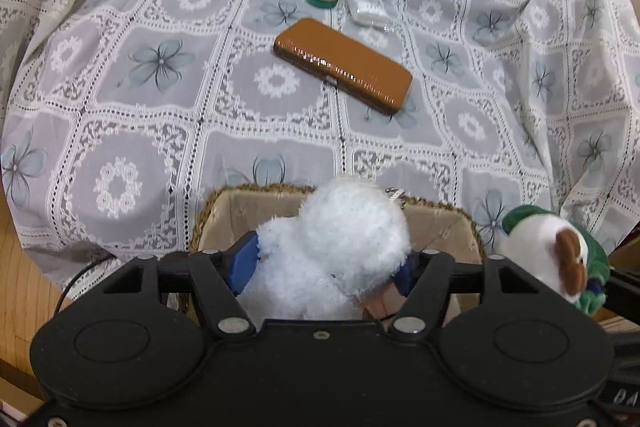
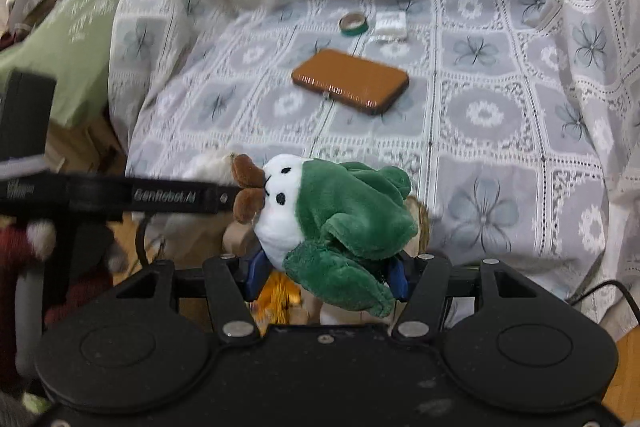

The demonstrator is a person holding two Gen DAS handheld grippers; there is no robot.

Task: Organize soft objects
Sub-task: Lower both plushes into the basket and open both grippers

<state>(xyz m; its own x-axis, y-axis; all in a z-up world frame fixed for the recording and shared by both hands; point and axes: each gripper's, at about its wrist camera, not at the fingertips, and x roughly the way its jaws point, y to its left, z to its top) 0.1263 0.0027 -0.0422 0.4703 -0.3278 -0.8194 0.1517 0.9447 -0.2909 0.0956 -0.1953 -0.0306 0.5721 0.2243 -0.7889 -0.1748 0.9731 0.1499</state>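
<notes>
Over lace cloth (image 1: pixel 160 131), left gripper (image 1: pixel 326 267) is clamping white plush (image 1: pixel 336 239) above basket (image 1: pixel 436 223), right gripper (image 2: pixel 326 275) is clamping green plush (image 2: pixel 344 219).

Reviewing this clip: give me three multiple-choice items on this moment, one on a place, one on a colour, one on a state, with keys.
1. Where is the white fluffy toy?
A. between the left gripper's blue pads, above the woven basket
B. beside the tape roll
C. under the brown case

2. What colour is the flat case on the lace cloth?
A. green
B. brown
C. white

3. What is the right gripper doing?
A. open, empty
B. shut on the green plush
C. shut on the case

Key: 1 A, the toy sits between the pads over the basket; 2 B, the case is glossy brown; 3 B, the pads press the plush.
</notes>
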